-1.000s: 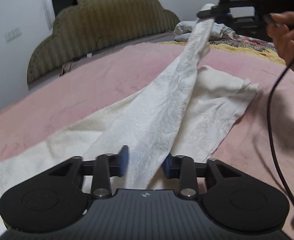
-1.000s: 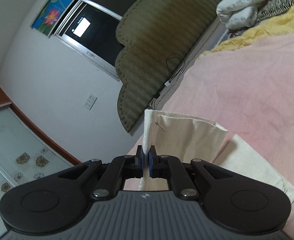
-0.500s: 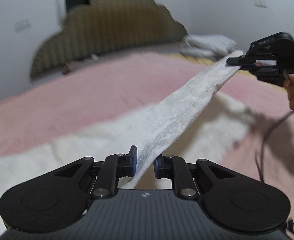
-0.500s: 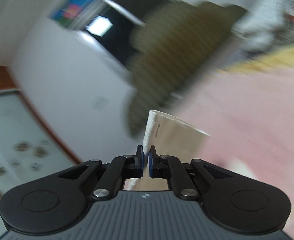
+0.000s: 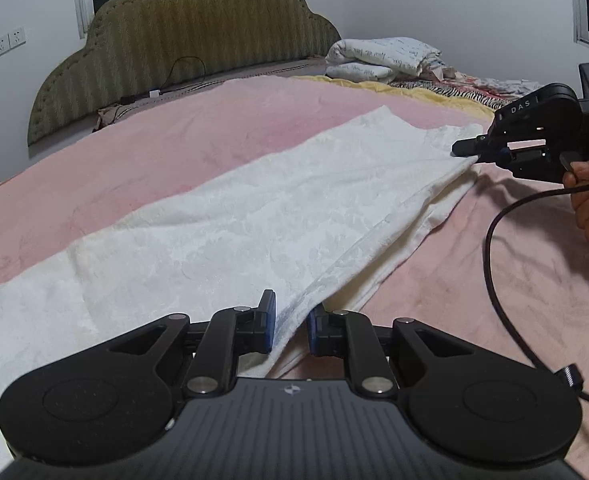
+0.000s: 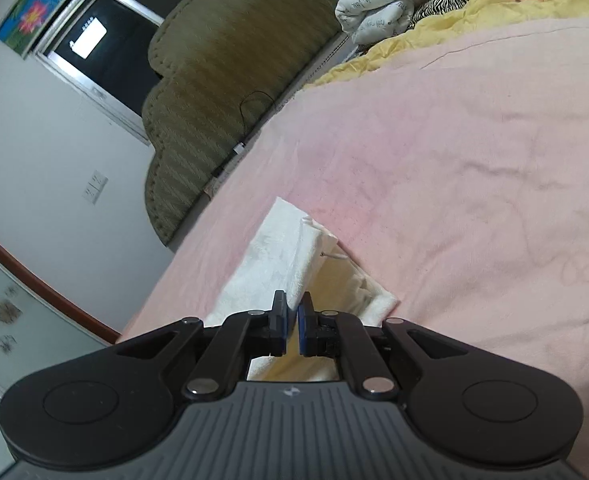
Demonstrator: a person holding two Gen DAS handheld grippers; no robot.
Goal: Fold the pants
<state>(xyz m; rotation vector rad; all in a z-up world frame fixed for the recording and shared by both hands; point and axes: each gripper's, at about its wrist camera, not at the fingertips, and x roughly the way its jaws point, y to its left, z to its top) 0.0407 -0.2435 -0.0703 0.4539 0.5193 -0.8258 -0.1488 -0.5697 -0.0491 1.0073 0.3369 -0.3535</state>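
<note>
White textured pants (image 5: 254, 216) lie lengthwise on the pink bed cover (image 5: 174, 148), one leg laid over the other. My left gripper (image 5: 290, 326) is low at the near edge of the top leg, its jaws partly apart with cloth between them. My right gripper (image 5: 464, 147) shows at the right in the left wrist view, at the far hem. In the right wrist view its jaws (image 6: 292, 322) stand slightly apart with the hem of the pants (image 6: 278, 256) between them, low over the bed.
A green padded headboard (image 5: 190, 40) stands at the back. Folded bedding (image 5: 378, 58) and a yellow and striped blanket (image 6: 474, 8) lie at the far right. A black cable (image 5: 494, 256) trails from the right gripper across the bed.
Both grippers came down and laid the lifted pant leg flat over the other leg. The jaws of both grippers have parted a little.
</note>
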